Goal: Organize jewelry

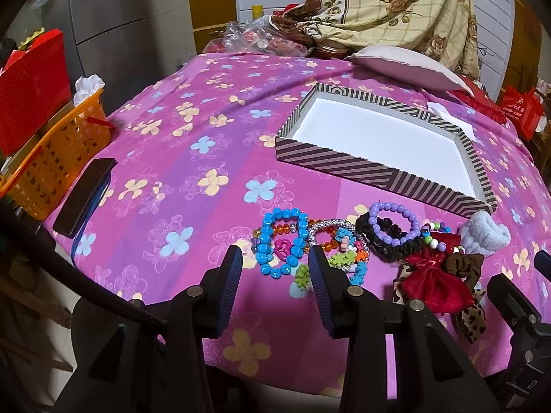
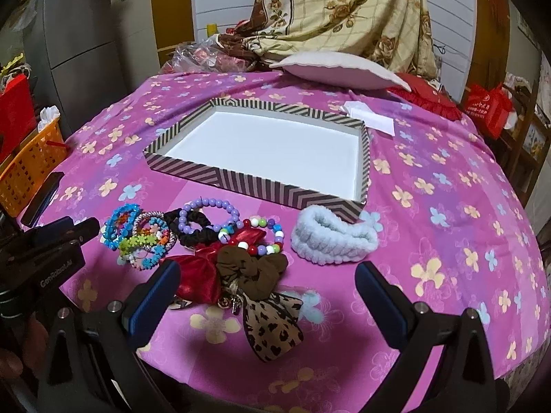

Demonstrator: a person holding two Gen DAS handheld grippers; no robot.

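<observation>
A striped box tray [image 1: 344, 163] [image 2: 241, 177] with a white inside lies on the pink flowered cloth. In front of it is a heap of jewelry: a blue bead bracelet [image 1: 267, 241] [image 2: 115, 222], a purple bead bracelet [image 1: 396, 210] [image 2: 210, 204] on a black scrunchie [image 1: 385, 244], a red bow [image 1: 434, 280] [image 2: 196, 275], a brown bow [image 2: 255, 272], a leopard ribbon [image 2: 272, 334] and a fluffy pale blue band [image 2: 330, 237]. My left gripper [image 1: 273, 273] stands open around the blue bracelet's near side. My right gripper [image 2: 267, 292] is open, wide around the bows.
An orange basket [image 1: 51, 158] and a red bag [image 1: 31, 86] sit at the left edge, with a dark flat case [image 1: 84, 196] beside them. A pillow [image 2: 341, 69] and folded bedding lie at the back. A paper slip [image 2: 372, 117] rests behind the tray.
</observation>
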